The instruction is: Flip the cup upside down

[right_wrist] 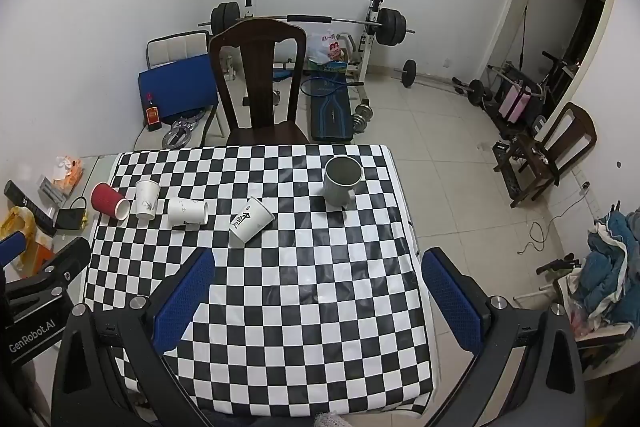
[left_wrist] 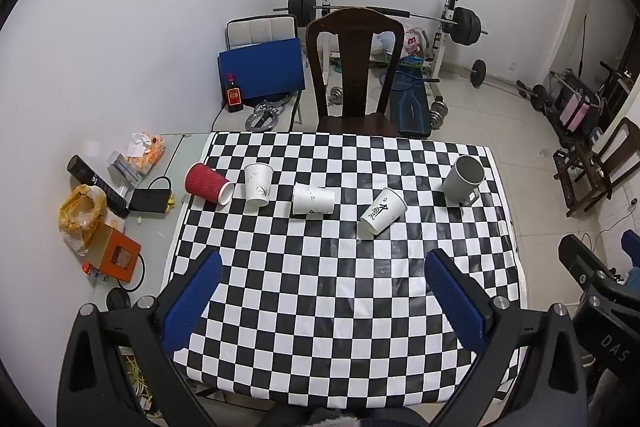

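Several cups stand in a row on the checkered table (left_wrist: 320,287). A red ribbed cup (left_wrist: 208,183) lies on its side at the left. A white paper cup (left_wrist: 259,184) stands upright beside it. Another white cup (left_wrist: 313,199) lies on its side. A white cup with black lettering (left_wrist: 383,210) lies tilted. A grey mug (left_wrist: 464,180) stands upright at the right, also in the right wrist view (right_wrist: 341,179). My left gripper (left_wrist: 324,291) is open and empty above the near table. My right gripper (right_wrist: 316,291) is open and empty too.
A dark wooden chair (left_wrist: 354,75) stands behind the table. A side surface on the left holds a remote (left_wrist: 98,185), a yellow bag (left_wrist: 82,217) and an orange box (left_wrist: 118,255). Weights and a bench (left_wrist: 412,107) fill the floor behind. The table's right edge drops to tiled floor.
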A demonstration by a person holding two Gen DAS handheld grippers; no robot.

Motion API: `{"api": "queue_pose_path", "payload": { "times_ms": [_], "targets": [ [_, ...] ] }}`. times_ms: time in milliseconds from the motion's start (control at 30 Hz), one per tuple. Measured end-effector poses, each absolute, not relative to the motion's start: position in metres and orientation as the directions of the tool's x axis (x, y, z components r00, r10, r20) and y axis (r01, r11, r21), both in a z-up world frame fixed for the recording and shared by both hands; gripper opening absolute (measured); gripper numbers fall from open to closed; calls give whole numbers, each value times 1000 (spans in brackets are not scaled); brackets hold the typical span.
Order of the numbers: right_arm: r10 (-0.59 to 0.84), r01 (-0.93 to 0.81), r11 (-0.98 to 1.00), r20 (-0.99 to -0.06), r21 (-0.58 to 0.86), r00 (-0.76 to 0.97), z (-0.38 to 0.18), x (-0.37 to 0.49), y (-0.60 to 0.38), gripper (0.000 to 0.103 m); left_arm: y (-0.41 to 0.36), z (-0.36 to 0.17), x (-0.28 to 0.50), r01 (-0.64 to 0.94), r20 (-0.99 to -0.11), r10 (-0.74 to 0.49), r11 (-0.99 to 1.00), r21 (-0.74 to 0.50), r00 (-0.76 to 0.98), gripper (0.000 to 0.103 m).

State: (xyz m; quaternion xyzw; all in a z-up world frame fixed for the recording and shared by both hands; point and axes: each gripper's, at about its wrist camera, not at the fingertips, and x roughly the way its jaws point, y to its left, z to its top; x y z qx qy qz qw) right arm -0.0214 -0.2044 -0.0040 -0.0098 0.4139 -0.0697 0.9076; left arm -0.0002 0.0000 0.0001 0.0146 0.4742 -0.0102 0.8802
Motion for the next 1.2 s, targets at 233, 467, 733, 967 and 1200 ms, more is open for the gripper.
{"api": "queue_pose_path", "payload": {
  "times_ms": [233, 467, 733, 967, 1200],
  "targets": [
    [-134, 116, 990, -747, -77, 651, -5, -19, -203, 103, 0, 0, -1, 40, -832, -10, 999, 15, 554, 103],
    [-133, 117, 990, -741, -75, 658, -3, -22, -204, 103, 0, 0, 0, 31, -833, -1, 999, 19, 553, 103],
    [-138, 120, 990, -736, -77, 662, -3, -22, -204, 103, 0, 0, 0, 31, -832, -2, 999, 19, 554, 103],
    [-136, 120, 990, -736, -75, 663, -2, -22, -204, 103, 0, 0, 0, 31, -834, -3, 999, 17, 551, 103],
    [-139, 122, 990, -735, -77, 663, -2, -21, -204, 103, 0, 0, 0, 31, -835, -3, 999, 17, 551, 103]
  ]
}}
